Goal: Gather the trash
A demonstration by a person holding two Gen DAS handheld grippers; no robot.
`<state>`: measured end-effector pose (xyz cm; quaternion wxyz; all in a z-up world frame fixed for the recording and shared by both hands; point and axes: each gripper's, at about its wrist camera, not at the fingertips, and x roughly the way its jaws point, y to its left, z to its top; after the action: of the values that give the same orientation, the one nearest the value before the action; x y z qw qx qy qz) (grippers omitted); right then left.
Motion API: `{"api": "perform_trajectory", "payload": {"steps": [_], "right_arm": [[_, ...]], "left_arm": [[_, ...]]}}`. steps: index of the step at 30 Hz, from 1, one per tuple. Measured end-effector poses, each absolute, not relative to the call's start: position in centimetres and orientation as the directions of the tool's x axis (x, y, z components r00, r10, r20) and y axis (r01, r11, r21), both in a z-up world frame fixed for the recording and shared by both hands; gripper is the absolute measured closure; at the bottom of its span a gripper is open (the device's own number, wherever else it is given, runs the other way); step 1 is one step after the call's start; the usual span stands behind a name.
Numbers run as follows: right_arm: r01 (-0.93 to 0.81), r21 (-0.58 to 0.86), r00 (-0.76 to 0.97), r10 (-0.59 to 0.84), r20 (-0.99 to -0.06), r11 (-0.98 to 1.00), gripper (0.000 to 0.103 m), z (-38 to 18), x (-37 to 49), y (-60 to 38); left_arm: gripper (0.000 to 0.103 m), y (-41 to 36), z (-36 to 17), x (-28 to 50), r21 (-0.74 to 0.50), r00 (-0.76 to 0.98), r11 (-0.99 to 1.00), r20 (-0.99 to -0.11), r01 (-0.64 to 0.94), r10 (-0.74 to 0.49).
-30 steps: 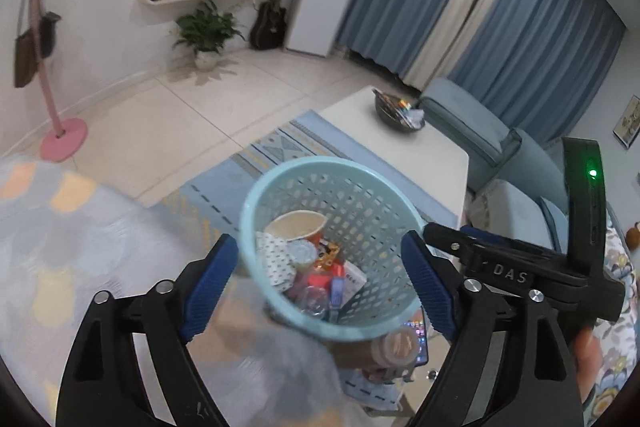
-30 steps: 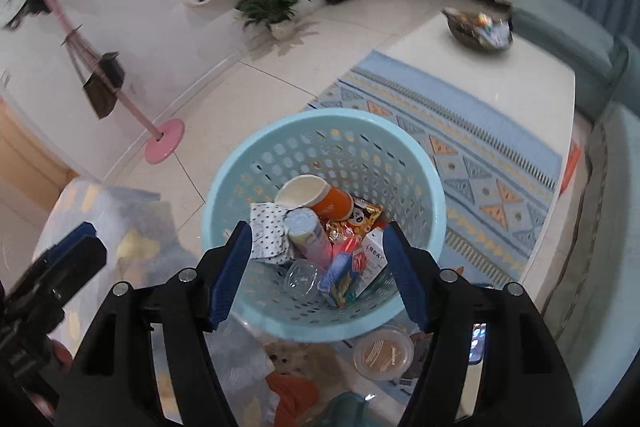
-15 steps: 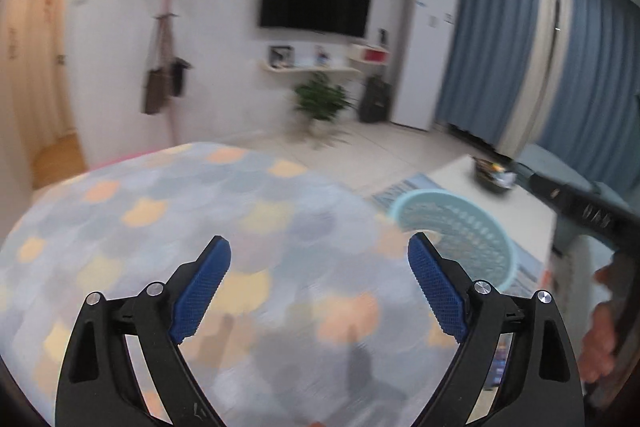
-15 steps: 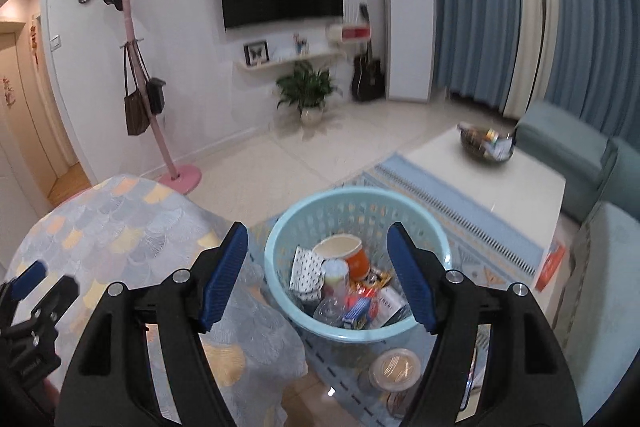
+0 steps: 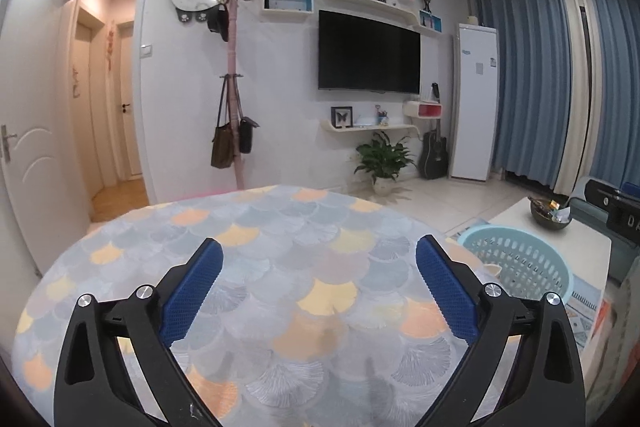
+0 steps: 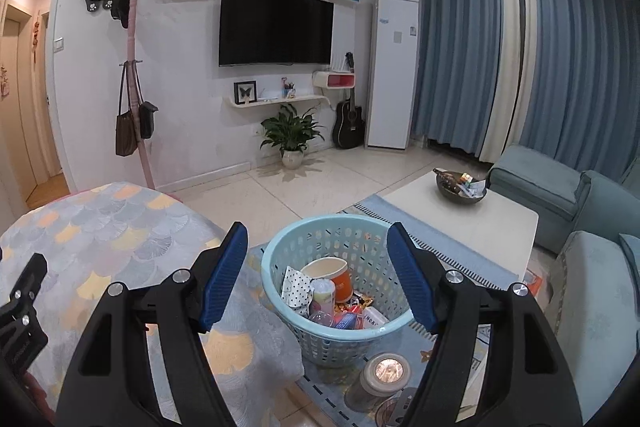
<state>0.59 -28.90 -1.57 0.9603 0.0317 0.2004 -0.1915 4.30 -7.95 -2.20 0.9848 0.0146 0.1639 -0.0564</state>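
"DA" on right gripper [image 5: 624,215]

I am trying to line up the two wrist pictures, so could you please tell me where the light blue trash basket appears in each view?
Left wrist: the trash basket sits at the right, beyond the patterned table's edge; its contents are hidden.
Right wrist: the basket is at lower centre, between the open fingers, with trash showing inside.
Shared landmark: the wall television.
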Motion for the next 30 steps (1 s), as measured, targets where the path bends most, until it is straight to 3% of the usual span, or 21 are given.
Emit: {"api": "perform_trajectory", "payload": {"steps": [30], "right_arm": [[0.308,0.019,0.861,-0.27,-0.431,0.951,0.035,-2.7,-0.2,-28.3]], "left_arm": [[0.007,-8.8,-3.1,3.6,0.039,0.928,0.993,-0.36,0.114,-0.093]]}}
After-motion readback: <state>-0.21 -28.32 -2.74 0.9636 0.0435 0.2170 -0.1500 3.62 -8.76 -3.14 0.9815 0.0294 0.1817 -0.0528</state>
